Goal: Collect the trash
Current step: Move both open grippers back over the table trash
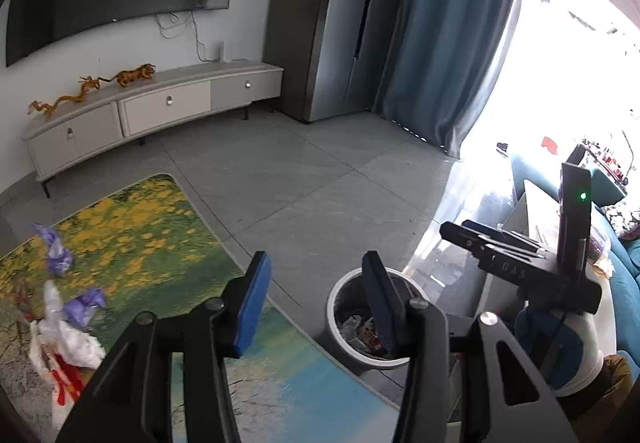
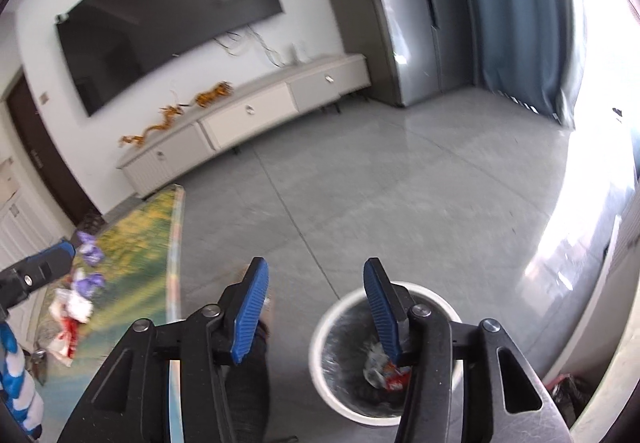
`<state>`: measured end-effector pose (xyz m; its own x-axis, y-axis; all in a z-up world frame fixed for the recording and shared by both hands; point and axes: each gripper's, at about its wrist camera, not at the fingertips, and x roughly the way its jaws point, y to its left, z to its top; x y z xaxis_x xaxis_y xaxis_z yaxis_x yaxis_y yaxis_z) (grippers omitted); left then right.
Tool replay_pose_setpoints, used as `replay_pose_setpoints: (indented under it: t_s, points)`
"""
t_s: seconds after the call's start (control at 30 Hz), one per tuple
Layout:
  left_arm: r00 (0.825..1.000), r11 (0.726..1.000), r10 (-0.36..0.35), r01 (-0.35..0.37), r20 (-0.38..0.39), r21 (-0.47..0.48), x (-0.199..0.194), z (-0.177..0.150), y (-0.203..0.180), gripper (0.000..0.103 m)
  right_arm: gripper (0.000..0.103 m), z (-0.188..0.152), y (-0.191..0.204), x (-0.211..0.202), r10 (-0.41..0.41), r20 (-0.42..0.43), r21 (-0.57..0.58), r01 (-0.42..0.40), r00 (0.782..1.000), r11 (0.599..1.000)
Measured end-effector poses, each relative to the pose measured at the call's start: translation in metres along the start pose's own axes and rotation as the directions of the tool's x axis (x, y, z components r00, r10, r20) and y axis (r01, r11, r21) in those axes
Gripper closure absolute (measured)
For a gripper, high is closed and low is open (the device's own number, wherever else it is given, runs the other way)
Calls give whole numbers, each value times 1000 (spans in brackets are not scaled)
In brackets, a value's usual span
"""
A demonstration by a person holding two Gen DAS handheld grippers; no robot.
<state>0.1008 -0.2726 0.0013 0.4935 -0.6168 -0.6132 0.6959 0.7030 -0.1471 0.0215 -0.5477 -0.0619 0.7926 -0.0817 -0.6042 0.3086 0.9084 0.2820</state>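
Note:
A white round trash bin (image 1: 340,299) stands on the grey floor, with crumpled wrappers (image 1: 360,331) inside. It also shows in the right wrist view (image 2: 328,375), holding red and white trash (image 2: 384,367). My left gripper (image 1: 316,275) is open and empty above the rug's edge and the bin. My right gripper (image 2: 316,279) is open and empty just over the bin; its body shows in the left wrist view (image 1: 520,267). On the flowered rug (image 1: 132,255) lie two purple wrappers (image 1: 56,249) (image 1: 82,305) and a white and red plastic bag (image 1: 68,351).
A low TV cabinet (image 1: 160,111) with orange figurines stands against the far wall under a TV. A grey fridge (image 1: 340,23) and blue curtain (image 1: 448,43) stand at the back right. A teal sofa (image 1: 624,283) is at the right.

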Motion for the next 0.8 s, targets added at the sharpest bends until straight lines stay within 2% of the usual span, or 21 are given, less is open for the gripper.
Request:
replay_pose_setpoints:
  t_s: [0.03,0.1,0.2,0.27,0.4,0.43,0.57,0.6,0.63,0.67,0.7,0.8]
  points:
    - [1000,1000,26,-25,14,-5,-12,-5,8,48,53,2,11,-5,12,11,-16,-12,1000,1000]
    - [995,996,88,-87,39,-14,-36,-14,25,47,52,5,32,-13,39,24,-47,-38,999,998]
    - [980,983,184,-182,73,-33,-70,-30,53,47,52,6,66,-21,82,33,-96,-79,996,992]
    - [964,967,253,-248,83,-61,-92,-43,75,47,51,6,85,-22,108,30,-121,-104,994,987]
    - [940,938,332,-321,83,-128,-127,-72,115,47,51,2,131,-20,165,9,-176,-161,986,971]
    - [928,925,363,-348,81,-150,-138,-82,127,47,51,-1,141,-20,175,2,-188,-172,985,967]
    - [905,892,419,-397,67,-216,-171,-112,163,47,51,-7,181,-20,215,-23,-236,-215,976,948]
    - [895,880,442,-417,67,-228,-181,-122,173,46,51,-9,192,-19,224,-29,-248,-224,974,942]
    - [887,872,457,-431,68,-231,-186,-129,179,40,51,-11,201,-19,230,-35,-257,-232,972,938]
    - [870,856,488,-460,70,-236,-195,-141,190,35,51,-12,210,-17,238,-43,-266,-240,970,934]
    - [861,846,504,-476,70,-240,-200,-148,194,28,51,-14,219,-16,247,-53,-275,-252,968,928]
    - [840,822,540,-513,51,-247,-212,-177,220,26,49,-20,246,-10,260,-85,-310,-274,962,911]
